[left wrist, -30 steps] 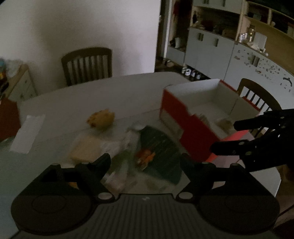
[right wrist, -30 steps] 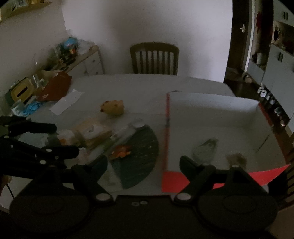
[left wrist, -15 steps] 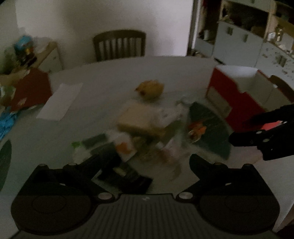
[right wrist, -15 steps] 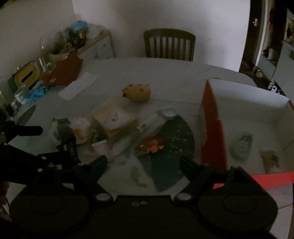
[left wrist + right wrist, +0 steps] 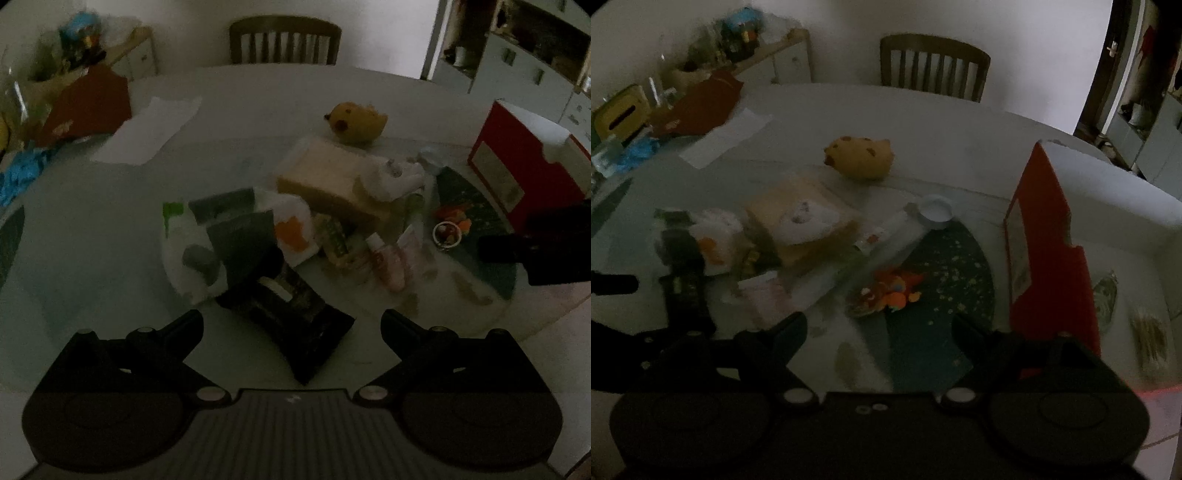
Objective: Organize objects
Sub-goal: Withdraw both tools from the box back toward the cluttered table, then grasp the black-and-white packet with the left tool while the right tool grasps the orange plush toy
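Only the right wrist view looks inside the red box [image 5: 1056, 236], far right. The yellow spotted plush [image 5: 860, 157] lies mid-table beyond the clutter. Left gripper [image 5: 291, 325] and right gripper [image 5: 879, 328] both gape wide, empty.

My table [image 5: 92, 236] is pale and rounded. Directly on it lie a yellow plush toy [image 5: 356, 118], a tan box [image 5: 328, 177], a black pouch [image 5: 291, 325], a dark green fan [image 5: 942, 291], a white paper sheet [image 5: 147, 129] and a red box [image 5: 524, 162].
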`<state>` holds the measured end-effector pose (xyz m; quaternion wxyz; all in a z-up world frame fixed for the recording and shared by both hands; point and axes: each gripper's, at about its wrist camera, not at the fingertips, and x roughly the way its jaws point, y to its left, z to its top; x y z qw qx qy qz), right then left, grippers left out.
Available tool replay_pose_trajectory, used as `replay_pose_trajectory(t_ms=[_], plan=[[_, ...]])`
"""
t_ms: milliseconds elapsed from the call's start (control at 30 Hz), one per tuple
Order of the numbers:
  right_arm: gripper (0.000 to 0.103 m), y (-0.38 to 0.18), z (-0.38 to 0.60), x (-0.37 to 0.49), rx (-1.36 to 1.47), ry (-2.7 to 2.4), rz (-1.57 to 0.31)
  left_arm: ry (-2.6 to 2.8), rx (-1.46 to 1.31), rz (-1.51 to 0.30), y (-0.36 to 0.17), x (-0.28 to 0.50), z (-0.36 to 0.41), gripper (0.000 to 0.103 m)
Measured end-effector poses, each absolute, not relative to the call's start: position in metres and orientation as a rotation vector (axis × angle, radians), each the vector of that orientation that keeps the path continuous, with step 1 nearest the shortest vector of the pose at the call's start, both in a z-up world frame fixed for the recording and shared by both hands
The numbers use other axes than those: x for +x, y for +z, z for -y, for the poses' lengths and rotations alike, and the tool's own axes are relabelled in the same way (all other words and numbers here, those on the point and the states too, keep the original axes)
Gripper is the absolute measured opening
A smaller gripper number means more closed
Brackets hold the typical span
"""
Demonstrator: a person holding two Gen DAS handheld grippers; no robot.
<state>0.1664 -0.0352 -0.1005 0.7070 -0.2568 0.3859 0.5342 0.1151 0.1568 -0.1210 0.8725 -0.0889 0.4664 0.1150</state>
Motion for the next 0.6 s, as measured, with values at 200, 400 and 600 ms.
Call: replay_pose_trajectory(t_ms=[200, 400, 600], plan=[[0.085, -0.114, 0.024, 0.175, -0.594, 1.192, -0.868, 0.296, -0.279, -1.026, -0.136, 0.121, -0.166, 0.103], [0.085, -0.126, 0.011, 0.184, -0.608, 1.188, -0.880, 0.349, -0.340, -1.014, -0.141, 0.124, -0.173, 0.103], [0.085, -0.136, -0.002, 0.191, -0.620, 1.185, -0.891, 0.380, -0.351, -1.013, -0.145, 0.129, -0.174, 0.102]])
